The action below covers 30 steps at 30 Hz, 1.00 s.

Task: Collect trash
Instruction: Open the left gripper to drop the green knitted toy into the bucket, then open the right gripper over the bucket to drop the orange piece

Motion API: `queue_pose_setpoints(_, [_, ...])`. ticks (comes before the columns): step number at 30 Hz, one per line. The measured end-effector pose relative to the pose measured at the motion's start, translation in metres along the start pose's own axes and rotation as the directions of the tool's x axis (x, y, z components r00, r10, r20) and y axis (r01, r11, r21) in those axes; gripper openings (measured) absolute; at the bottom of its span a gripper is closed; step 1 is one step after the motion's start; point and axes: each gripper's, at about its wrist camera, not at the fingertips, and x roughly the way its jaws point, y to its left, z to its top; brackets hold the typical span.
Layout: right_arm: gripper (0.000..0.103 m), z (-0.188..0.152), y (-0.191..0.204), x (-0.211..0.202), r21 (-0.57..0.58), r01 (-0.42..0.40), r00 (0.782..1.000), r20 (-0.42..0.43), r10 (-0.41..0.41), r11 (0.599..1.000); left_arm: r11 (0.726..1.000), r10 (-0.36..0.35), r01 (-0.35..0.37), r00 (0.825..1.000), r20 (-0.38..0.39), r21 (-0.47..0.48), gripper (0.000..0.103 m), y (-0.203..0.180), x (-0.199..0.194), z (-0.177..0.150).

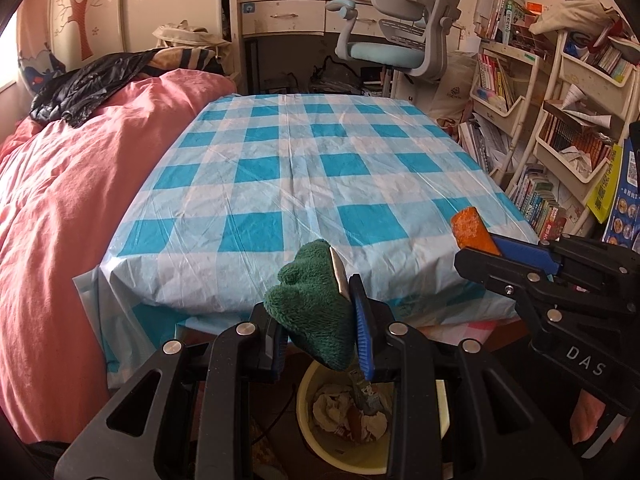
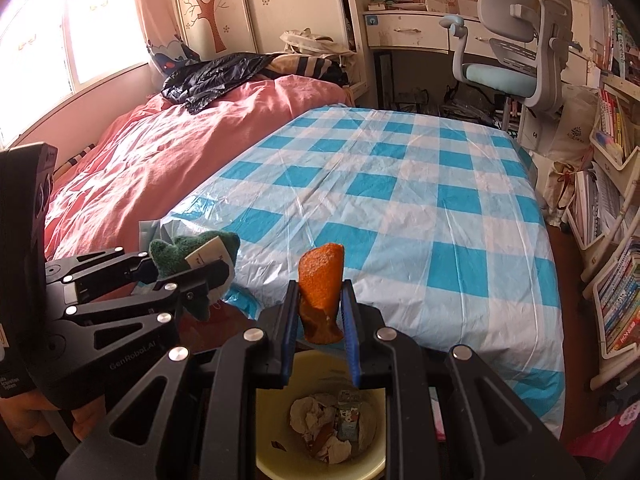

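Trash sits clamped in both grippers above a pale yellow bin (image 2: 276,412) that stands on the floor below and just behind the fingertips in both wrist views. Between the blue pads of the left gripper (image 1: 320,320) is a dark green fuzzy item (image 1: 312,312) with a white tag (image 1: 340,276) pressed against the right-hand finger; the jaws are closed onto it, and most of its plush bulk bulges up and forward past the fingertips while a lower fold hangs down toward the bin's mouth. From the right wrist view the same green piece (image 2: 176,256) shows off to the left of the right gripper's fingers, with its tag facing the camera. Between the pads of the right gripper (image 2: 320,320) is an orange spongy piece (image 2: 322,280), standing roughly upright, its rounded top rising clear above the fingertips and its darker lower end dropping just below them; these jaws too are squeezed against what they hold. Inside the bin, straight under both pairs of fingers, lie crumpled paper (image 2: 316,416) and a small printed carton (image 2: 348,412). Beyond the fingertips stretches a table under a blue and white checked cloth (image 2: 400,200), its near edge just ahead of the held items. To the left of the fingers lies a pink quilt (image 1: 60,200) with a black plastic bag (image 1: 84,84) on its far end, and far ahead stands a grey desk chair (image 1: 404,28).
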Motion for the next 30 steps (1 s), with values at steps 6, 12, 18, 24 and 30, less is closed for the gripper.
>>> queue_pose_setpoints(6, [0.021, -0.008, 0.0, -0.001, 0.002, 0.012, 1.0, -0.021, -0.012, 1.0, 1.0, -0.005, 0.005, 1.0, -0.01, 0.004, 0.027, -0.003, -0.005, -0.009])
queue_pose_setpoints(12, [0.021, -0.013, 0.002, -0.004, 0.007, 0.021, 0.999, -0.027, -0.021, 1.0, 1.0, -0.009, 0.009, 1.0, -0.016, 0.003, 0.027, -0.004, -0.007, -0.013])
queue_pose_setpoints(18, [0.021, -0.016, 0.007, -0.004, -0.003, 0.024, 0.999, -0.035, -0.024, 1.0, 1.0, -0.02, 0.02, 0.997, -0.07, 0.003, 0.031, -0.007, -0.005, -0.02])
queue_pose_setpoints(24, [0.022, -0.018, 0.003, -0.004, 0.014, 0.04, 0.998, -0.046, -0.039, 0.999, 1.0, 0.011, -0.012, 0.998, -0.065, -0.021, 0.066, -0.004, -0.007, -0.02])
queue_pose_setpoints(30, [0.022, -0.022, 0.005, -0.001, 0.011, 0.051, 0.997, -0.067, -0.05, 0.999, 0.995, 0.056, -0.057, 0.998, -0.013, -0.077, 0.078, 0.009, -0.017, -0.015])
